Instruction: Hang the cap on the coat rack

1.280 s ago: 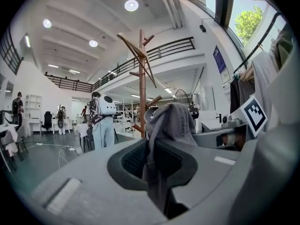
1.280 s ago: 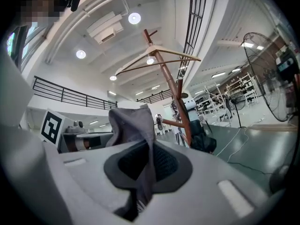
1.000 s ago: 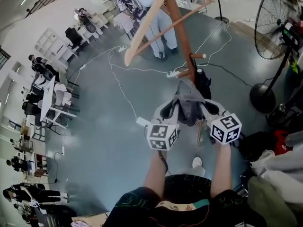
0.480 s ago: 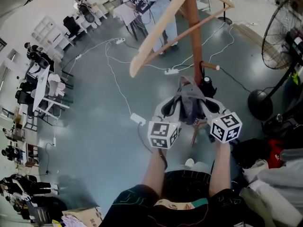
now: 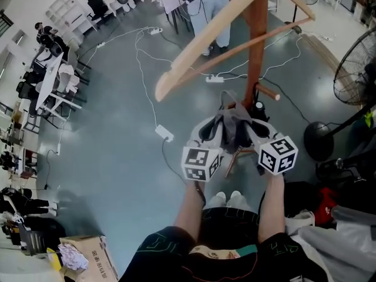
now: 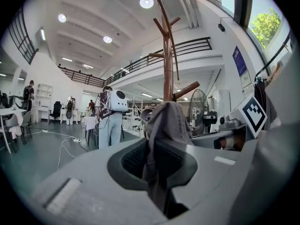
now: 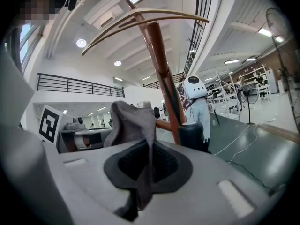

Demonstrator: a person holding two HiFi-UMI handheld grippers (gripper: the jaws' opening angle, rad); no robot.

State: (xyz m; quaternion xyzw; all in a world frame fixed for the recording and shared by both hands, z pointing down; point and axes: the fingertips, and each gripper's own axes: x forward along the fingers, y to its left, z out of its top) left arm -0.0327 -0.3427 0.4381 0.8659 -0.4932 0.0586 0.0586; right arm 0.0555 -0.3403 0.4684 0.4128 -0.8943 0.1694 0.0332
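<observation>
The grey cap point(image 5: 231, 126) hangs bunched between my two grippers at chest height. My left gripper point(image 5: 214, 136) is shut on its left part, and the cloth point(image 6: 165, 130) is pinched between the pads. My right gripper point(image 5: 253, 133) is shut on the other side of the cap point(image 7: 134, 125). The wooden coat rack point(image 5: 255, 37) stands just beyond the cap, its long curved arms spreading overhead. A short peg point(image 5: 268, 91) juts out to the right, close above the cap. The rack's pole point(image 6: 167, 64) rises straight ahead in the left gripper view and slightly right point(image 7: 163, 74) in the right gripper view.
A standing fan point(image 5: 356, 63) with a round base point(image 5: 319, 140) is at the right. Cables and a power strip point(image 5: 164, 134) lie on the grey floor. A person point(image 5: 214, 7) stands behind the rack. Piled clothes point(image 5: 343, 234) lie at the lower right, a cardboard box point(image 5: 82, 256) at the lower left.
The view has closed in on the rack, whose pole now stands almost directly beyond the cap. Both grippers still hold the cap in the same way.
</observation>
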